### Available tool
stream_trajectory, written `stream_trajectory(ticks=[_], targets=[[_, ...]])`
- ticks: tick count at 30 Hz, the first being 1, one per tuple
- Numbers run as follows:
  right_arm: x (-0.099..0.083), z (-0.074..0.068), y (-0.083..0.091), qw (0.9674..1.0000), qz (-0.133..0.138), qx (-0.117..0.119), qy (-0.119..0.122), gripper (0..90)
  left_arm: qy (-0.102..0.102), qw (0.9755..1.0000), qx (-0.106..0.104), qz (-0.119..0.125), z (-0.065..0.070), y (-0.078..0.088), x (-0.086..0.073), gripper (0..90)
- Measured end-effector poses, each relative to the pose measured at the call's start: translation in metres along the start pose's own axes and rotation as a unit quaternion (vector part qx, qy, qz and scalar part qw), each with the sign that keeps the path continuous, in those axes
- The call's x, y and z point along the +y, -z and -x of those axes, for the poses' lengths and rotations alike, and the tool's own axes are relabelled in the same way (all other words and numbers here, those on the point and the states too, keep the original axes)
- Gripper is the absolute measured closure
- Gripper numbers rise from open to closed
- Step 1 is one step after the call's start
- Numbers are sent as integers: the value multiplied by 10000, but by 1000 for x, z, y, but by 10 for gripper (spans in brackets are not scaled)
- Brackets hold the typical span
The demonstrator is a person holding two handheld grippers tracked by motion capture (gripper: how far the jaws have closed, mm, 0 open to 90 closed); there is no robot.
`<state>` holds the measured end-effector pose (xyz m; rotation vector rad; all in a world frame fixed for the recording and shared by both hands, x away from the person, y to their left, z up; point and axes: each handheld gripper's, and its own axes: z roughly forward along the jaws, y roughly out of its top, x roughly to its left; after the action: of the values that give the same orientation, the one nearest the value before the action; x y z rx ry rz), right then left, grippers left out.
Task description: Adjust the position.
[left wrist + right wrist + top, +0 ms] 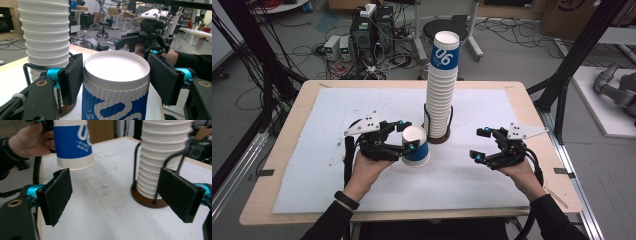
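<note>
Blue-white paper cup (116, 85) clamped in left hand-held gripper (115, 72), right hand-held gripper (115, 195) wide open, empty.

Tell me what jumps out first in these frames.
The tall stack of paper cups in its wire holder at the middle of the table, rising well above everything else. Just in front of it to the left, the left gripper is shut on a single blue-and-white cup, held clear of the white mat. The right gripper hovers open and empty to the stack's right.
</note>
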<state>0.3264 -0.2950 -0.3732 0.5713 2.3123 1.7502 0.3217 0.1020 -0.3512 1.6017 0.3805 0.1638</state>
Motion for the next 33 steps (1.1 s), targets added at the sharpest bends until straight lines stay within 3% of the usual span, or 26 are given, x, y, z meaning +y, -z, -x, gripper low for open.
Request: stream_trajectory(ticks=[8, 15, 33], targets=[[1, -10, -23, 9986, -198, 477, 90, 136, 37, 9999, -142, 27, 7, -8, -1, 305], [4, -20, -37, 9977, -177, 612, 220, 135, 41, 9997, -241, 17, 14, -18, -1, 305], [2, -34, -62, 9940, -365, 1007, 202, 135, -42, 9990, -444, -47, 25, -41, -4, 305]])
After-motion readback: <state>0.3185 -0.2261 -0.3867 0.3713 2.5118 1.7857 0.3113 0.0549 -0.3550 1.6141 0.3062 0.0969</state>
